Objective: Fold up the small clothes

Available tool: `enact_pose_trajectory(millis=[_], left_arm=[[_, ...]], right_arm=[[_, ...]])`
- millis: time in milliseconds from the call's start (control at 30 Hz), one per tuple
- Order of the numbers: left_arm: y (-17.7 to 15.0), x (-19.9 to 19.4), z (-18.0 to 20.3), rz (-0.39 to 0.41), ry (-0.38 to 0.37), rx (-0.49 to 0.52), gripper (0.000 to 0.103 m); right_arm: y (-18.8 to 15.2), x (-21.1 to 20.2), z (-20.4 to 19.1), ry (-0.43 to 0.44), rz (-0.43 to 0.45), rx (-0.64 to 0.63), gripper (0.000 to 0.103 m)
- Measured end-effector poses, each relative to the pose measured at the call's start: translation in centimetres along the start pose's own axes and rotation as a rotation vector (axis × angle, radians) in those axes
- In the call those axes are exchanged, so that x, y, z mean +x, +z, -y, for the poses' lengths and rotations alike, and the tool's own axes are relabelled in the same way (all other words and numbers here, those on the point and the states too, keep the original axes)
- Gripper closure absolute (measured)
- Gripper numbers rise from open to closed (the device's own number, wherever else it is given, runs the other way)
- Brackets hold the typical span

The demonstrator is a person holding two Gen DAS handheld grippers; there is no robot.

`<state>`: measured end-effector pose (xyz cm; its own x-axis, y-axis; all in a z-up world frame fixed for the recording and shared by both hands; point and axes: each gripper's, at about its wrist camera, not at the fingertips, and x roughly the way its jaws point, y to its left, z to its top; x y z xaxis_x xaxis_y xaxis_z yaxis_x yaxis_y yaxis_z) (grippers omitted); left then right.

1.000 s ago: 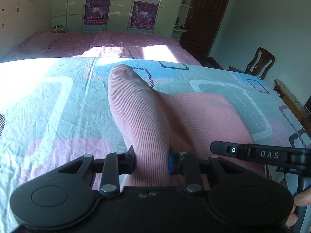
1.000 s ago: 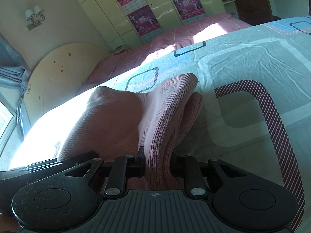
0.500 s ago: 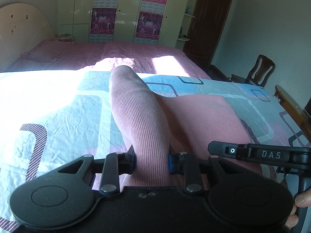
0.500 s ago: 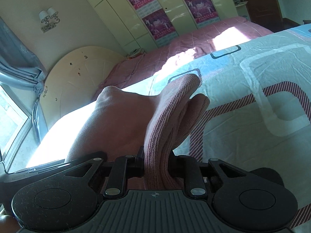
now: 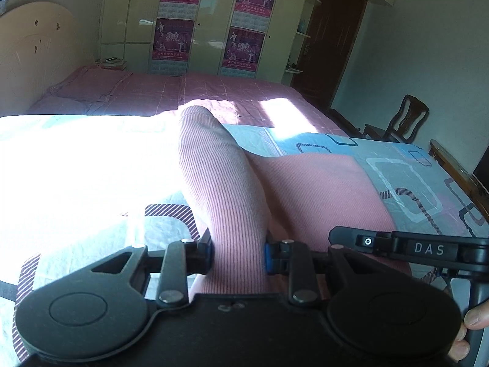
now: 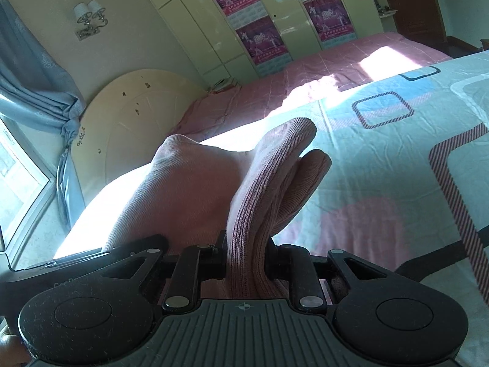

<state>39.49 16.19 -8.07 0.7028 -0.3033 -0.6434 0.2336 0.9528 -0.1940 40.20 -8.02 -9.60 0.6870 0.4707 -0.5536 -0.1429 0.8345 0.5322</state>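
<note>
Pink ribbed knit fills the centre of the left wrist view: the garment (image 5: 226,202) rises as a bunched fold from between the jaws of the left claw (image 5: 238,255), which is clamped on it at a narrow setting. The remainder of the garment spreads flat to the right over the patterned sheet (image 5: 406,168) of the bed. The right claw (image 5: 406,249), marked DAS, crosses the lower right corner, with fingertips of the person's hand (image 5: 475,321) on its handle. Beyond the sheet lie a pink bedspread (image 5: 214,94), a wardrobe with posters (image 5: 177,39), a dark door (image 5: 333,39) and a wooden chair (image 5: 403,119).

In the right wrist view, the right claw (image 6: 246,258) is closed narrowly on a doubled fold of the same garment (image 6: 269,189), with the ribbed edge standing upright between the jaws. The garment body extends to the left, lifted off the sheet (image 6: 382,159). A cream headboard (image 6: 128,122), a blue curtain (image 6: 33,82) and a wall lamp (image 6: 88,18) occupy the background.
</note>
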Motion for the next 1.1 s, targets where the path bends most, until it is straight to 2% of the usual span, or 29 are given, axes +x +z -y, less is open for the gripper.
enact_pose_trajectory(millis=[267,400,467,567,633,733,867,1000,1100], left_arm=[[0.0,3.1,-4.5,-0.005,0.009,-0.024,0.075],[-1.2,5.9,-5.9,-0.045,0.03,-0.027,0.074],[-1.9,7.0,-6.5,-0.052,0.054,-0.04,0.069],[-2.4,7.8,-6.9,-0.043,0.065,-0.053,0.052],[-2.7,8.2,-6.9,-0.035,0.116,-0.059,0.027],[-2.6,8.7,-7.3,-0.044,0.116,-0.097,0.019],[-2.0,8.1,-7.4,-0.024,0.147,-0.067,0.019],[-0.7,6.8,-7.3,0.048,0.179,-0.095,0.029],[0.4,6.9,-7.1,0.064,0.167,-0.068,0.035]], right_arm=[[-0.5,5.7,-2.2,-0.014,-0.038,-0.032,0.083],[-1.0,7.9,-0.9,-0.056,-0.07,-0.047,0.083],[-1.3,8.9,0.5,-0.093,-0.083,-0.038,0.083],[-1.5,10.1,2.6,-0.102,-0.118,-0.011,0.083],[-1.7,10.4,3.1,-0.107,-0.122,-0.022,0.083],[-1.8,10.6,3.7,-0.099,-0.127,-0.012,0.083],[-0.9,10.0,2.6,-0.098,-0.11,-0.039,0.083],[0.1,9.3,1.2,-0.134,-0.053,-0.118,0.082],[1.0,9.4,1.1,-0.15,-0.014,-0.107,0.082]])
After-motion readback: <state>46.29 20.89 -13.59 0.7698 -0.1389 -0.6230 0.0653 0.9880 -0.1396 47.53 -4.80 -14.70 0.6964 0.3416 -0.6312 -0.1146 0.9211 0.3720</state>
